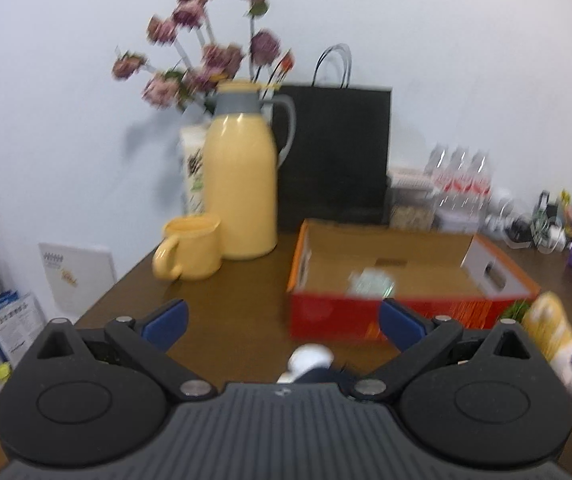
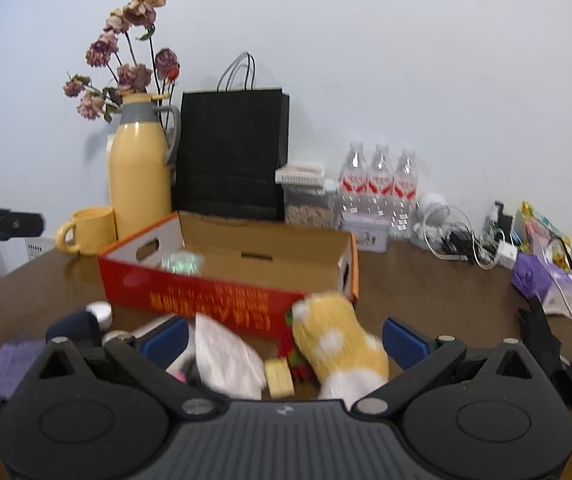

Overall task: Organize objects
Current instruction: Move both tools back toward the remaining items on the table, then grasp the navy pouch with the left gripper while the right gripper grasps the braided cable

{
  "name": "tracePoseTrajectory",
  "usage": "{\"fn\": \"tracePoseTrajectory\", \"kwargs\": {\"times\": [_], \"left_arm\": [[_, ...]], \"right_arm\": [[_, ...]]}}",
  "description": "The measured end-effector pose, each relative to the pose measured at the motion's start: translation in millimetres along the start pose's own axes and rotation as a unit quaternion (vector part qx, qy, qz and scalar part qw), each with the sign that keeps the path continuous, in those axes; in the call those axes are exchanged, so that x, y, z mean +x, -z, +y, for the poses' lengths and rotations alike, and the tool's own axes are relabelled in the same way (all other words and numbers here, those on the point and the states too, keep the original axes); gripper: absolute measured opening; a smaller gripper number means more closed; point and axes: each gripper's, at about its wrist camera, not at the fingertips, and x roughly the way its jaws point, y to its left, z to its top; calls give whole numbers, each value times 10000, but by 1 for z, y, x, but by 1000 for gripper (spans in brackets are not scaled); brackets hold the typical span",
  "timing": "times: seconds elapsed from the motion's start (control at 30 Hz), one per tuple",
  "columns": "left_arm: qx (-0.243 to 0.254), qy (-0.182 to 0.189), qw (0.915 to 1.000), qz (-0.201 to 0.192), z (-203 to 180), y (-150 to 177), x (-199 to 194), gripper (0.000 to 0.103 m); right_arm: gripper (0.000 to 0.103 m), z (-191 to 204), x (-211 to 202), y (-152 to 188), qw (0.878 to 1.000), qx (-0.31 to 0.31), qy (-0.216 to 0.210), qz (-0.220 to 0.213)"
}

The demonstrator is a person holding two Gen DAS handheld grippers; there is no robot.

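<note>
An open cardboard box with a red front (image 1: 333,316) (image 2: 206,296) stands on the brown table, and a shiny greenish item (image 1: 371,282) (image 2: 182,262) lies inside it. My left gripper (image 1: 284,326) is open in front of the box, above a small white round object (image 1: 309,358) (image 2: 100,310). My right gripper (image 2: 286,340) is open too. Between its blue fingers lie a yellow sock with white dots (image 2: 337,344) (image 1: 549,328), a white crumpled cloth or paper (image 2: 226,360) and a small pale wooden block (image 2: 280,378). The fingers touch none of them.
A yellow thermos (image 2: 138,176), yellow mug (image 2: 90,230), dried flowers and black paper bag (image 2: 230,152) stand behind the box. Water bottles (image 2: 379,184), cables and packets crowd the back right. A purple item (image 2: 10,364) and dark blue item (image 2: 74,326) lie front left.
</note>
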Motion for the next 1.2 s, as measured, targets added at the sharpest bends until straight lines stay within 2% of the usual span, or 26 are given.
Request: {"fn": "tracePoseTrajectory", "kwargs": {"times": [0.3, 0.43, 0.8, 1.0, 1.03, 1.07, 1.2], "left_arm": [[-33, -84, 9971, 761, 30, 55, -5, 103], [-8, -58, 9954, 958, 33, 70, -7, 103], [-29, -28, 9949, 1003, 34, 69, -6, 103], [-44, -11, 9950, 1002, 34, 70, -7, 103], [-49, -17, 9950, 1000, 34, 70, -7, 103], [-56, -31, 9950, 996, 33, 70, -7, 103], [-67, -8, 9952, 975, 32, 68, -9, 103]], "right_arm": [[103, 6, -12, 42, 9986, -74, -191, 495], [103, 13, -10, 54, 9971, -93, -351, 672], [103, 24, 47, 41, 9884, 79, -960, 1172], [103, 26, 77, 45, 9842, 426, -957, 1428], [99, 26, 76, 45, 9848, 447, -967, 1375], [89, 26, 75, 45, 9843, 461, -1017, 1364], [89, 24, 70, 46, 9848, 501, -1087, 1258]]}}
